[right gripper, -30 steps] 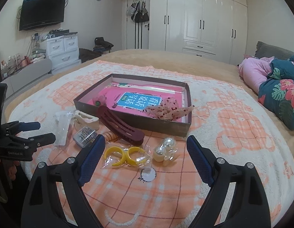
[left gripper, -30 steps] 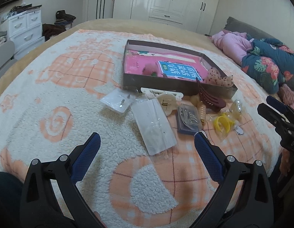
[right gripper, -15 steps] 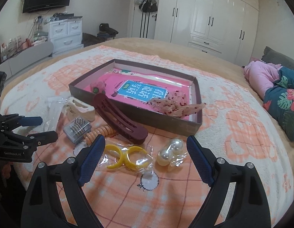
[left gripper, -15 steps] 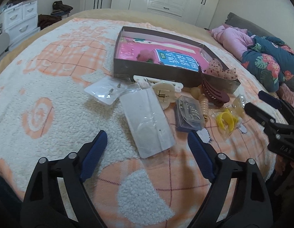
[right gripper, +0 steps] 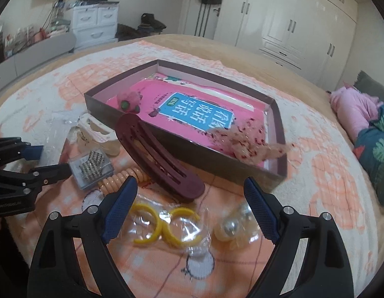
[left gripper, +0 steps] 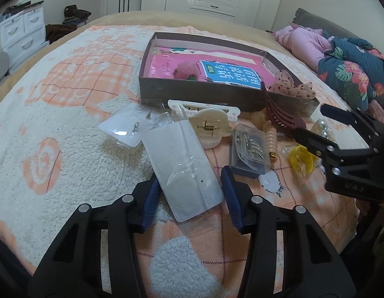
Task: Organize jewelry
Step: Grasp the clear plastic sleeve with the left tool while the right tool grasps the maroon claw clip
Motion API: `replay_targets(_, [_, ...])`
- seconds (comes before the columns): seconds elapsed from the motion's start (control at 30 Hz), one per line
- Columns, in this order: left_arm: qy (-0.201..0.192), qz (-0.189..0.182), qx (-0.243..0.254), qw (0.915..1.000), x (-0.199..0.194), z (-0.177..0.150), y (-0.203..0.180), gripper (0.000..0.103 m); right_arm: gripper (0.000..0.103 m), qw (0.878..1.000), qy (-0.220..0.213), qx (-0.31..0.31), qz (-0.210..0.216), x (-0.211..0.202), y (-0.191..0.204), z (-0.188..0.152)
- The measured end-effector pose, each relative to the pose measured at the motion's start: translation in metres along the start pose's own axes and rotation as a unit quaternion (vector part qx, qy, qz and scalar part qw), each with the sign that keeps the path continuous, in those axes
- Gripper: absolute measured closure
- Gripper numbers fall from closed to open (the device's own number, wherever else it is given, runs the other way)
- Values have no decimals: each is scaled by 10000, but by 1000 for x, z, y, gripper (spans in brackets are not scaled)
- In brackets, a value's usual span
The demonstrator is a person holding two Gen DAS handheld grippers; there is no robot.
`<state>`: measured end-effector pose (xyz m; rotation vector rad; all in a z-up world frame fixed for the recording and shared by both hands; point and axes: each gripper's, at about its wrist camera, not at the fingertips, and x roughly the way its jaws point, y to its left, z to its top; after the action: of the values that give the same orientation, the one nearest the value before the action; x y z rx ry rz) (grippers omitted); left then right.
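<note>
A brown cardboard box (left gripper: 204, 93) with a pink lining lies on the bed, also in the right wrist view (right gripper: 216, 160). Jewelry is scattered before it. My left gripper (left gripper: 190, 188) is open, its blue pads on either side of the near end of a long clear packet (left gripper: 182, 164). A small earring bag (left gripper: 127, 130), a cream hair claw (left gripper: 209, 124) and a clear case of rhinestones (left gripper: 249, 149) lie beyond. My right gripper (right gripper: 189, 208) is open above bagged yellow rings (right gripper: 164, 226) and bagged pearls (right gripper: 231, 228). A maroon hair clip (right gripper: 157, 156) leans on the box.
A coiled peach hair tie (right gripper: 122, 177) lies by the rhinestone case (right gripper: 91, 166). A dotted scrunchie (right gripper: 251, 146) hangs over the box corner. Pink and floral bedding (left gripper: 340, 59) is piled at the right. The right gripper shows at the right of the left wrist view (left gripper: 316, 129).
My left gripper moved forward and down and narrowed around the long clear packet. My right gripper moved forward and lower over the yellow rings and pearls.
</note>
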<state>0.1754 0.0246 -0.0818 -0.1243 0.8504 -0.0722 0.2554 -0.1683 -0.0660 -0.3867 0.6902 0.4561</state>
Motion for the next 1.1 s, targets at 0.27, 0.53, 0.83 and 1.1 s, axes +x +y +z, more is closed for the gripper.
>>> replay_targets(0.27, [-26,-204,-68,9998,-5,1,3,69,18,9994,129,153,277,18,-1,6])
replay_targets(0.53, [-76,-289,-71,9995,-10,1,2,70,20,9986,146,291,422,31,4,13])
replay_targets(0.83, [-122,-369,-78,9992,-13,2,2,74,33,9957,350,481,708,44,4,18])
replay_targets(1.1, [-184,-413,-72,9990,-17,2,2,80,67,9951,226,576,777,35,3,16])
